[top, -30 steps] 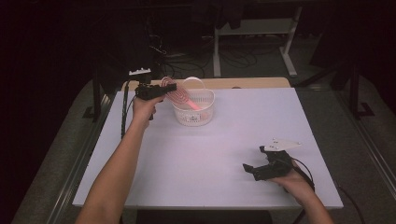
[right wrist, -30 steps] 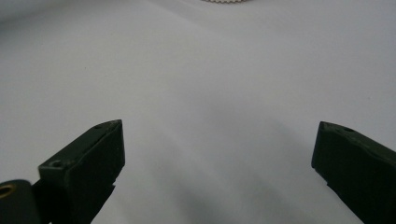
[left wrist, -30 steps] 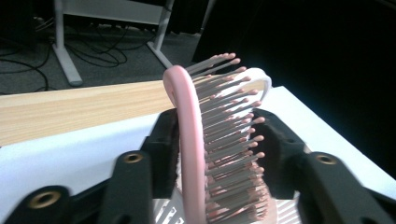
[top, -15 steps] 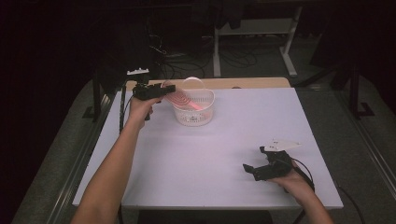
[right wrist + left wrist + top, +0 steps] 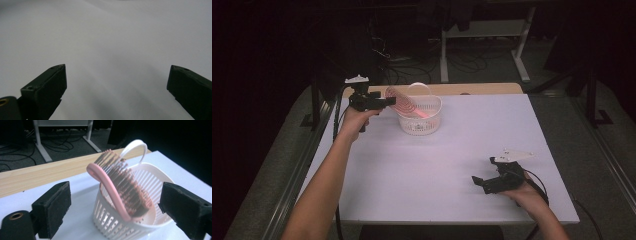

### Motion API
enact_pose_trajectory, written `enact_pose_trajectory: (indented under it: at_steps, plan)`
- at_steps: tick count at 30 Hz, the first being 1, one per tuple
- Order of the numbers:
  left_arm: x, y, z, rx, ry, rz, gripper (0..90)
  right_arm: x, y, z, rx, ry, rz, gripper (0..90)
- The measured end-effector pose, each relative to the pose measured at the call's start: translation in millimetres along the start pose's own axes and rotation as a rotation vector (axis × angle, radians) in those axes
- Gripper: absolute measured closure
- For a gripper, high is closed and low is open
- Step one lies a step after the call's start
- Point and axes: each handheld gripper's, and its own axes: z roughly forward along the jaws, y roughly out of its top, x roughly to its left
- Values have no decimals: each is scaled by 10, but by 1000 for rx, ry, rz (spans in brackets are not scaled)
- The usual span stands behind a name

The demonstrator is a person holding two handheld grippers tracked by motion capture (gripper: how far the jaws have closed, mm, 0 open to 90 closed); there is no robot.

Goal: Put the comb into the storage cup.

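brush in basket, jaws off

left gripper [image 5: 388, 101] is hovering just beside the basket [image 5: 419, 120], jaws just opening wide, nothing between them. pink brush [image 5: 117, 187] is leaning tilted inside the basket. right gripper [image 5: 477, 181] is resting open on the table [image 5: 422, 170].

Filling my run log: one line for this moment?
left gripper: open, jaws just opened | pink brush: leaning in white basket | right gripper: open

White table [image 5: 452, 165], white slotted basket [image 5: 419, 122] near its far-left edge
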Motion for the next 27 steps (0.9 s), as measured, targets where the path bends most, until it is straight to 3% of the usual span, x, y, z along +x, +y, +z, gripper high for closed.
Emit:
enact_pose_trajectory:
  at_steps: [12, 27]
  plan:
    - [-18, -157, -140, 64, -22, 79, 0, 10, 12, 16, 7, 2, -3, 23]
    - [-245, -440, -346, 86, -41, 137, 0, 28, 13, 11, 6, 2, -7, 23]
